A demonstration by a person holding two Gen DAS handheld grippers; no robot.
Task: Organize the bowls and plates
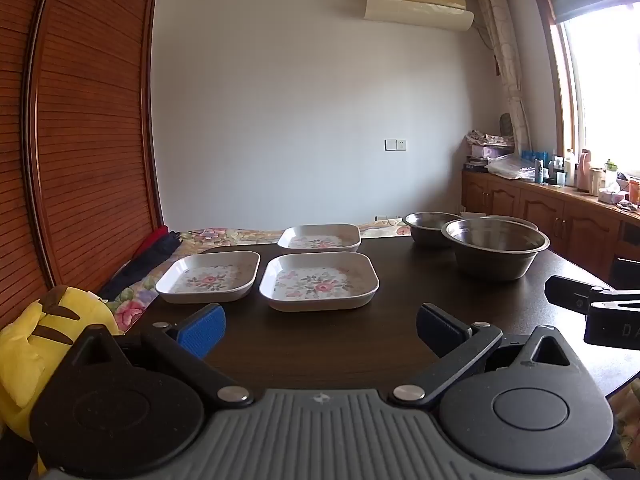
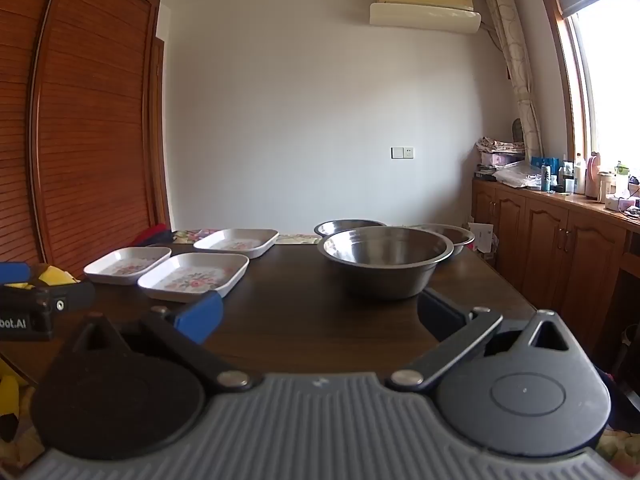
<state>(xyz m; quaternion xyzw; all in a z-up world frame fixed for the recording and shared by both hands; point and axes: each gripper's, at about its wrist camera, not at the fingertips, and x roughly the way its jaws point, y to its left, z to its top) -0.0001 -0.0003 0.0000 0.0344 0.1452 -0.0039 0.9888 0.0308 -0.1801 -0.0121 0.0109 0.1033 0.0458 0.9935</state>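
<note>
Both tongs apart, holding nothing: left tongs (image 1: 320, 330) low over the near desk (image 1: 420, 292) edge facing the plates, right tongs (image 2: 320, 318) facing the bowls. Three floral square plates sit separately on the desk's left half: near plate (image 1: 319, 281), left plate (image 1: 208, 276), far plate (image 1: 320, 237). Three steel bowls cluster on the right: big bowl (image 2: 386, 260) nearest, two smaller behind it.

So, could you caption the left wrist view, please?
Open left gripper facing three floral plates and steel bowls on a dark table.
</note>
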